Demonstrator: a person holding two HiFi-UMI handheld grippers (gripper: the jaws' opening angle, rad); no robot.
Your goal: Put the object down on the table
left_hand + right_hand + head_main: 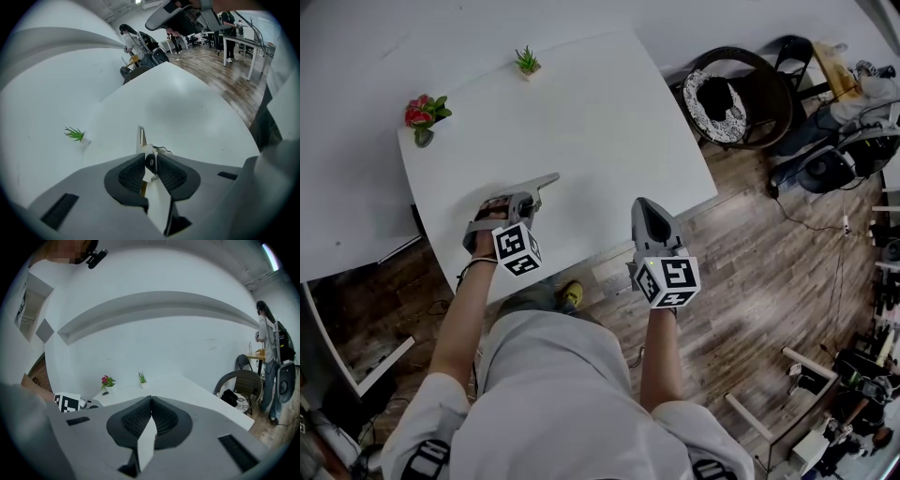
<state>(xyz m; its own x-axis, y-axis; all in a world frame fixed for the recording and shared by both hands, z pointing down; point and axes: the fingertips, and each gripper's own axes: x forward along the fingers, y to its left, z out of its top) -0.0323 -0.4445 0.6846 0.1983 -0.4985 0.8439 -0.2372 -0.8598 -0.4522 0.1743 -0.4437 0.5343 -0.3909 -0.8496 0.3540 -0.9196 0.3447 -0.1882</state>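
Note:
My left gripper (149, 161) is shut on a small thin metal object (141, 137). The object has a black round part pinched between the pads, and a narrow blade pokes out ahead of them. In the head view the left gripper (549, 178) is low over the white table (600, 112) near its front left, pointing right; the object is too small to make out there. My right gripper (643, 204) hovers over the table's front edge. Its jaws (151, 401) are pressed together with nothing between them.
A red flower pot (422, 114) and a small green plant (527, 63) stand along the table's far edge. A wicker chair (741, 94) with a cushion stands to the right. Past it, cables and gear lie on the wooden floor (787, 272).

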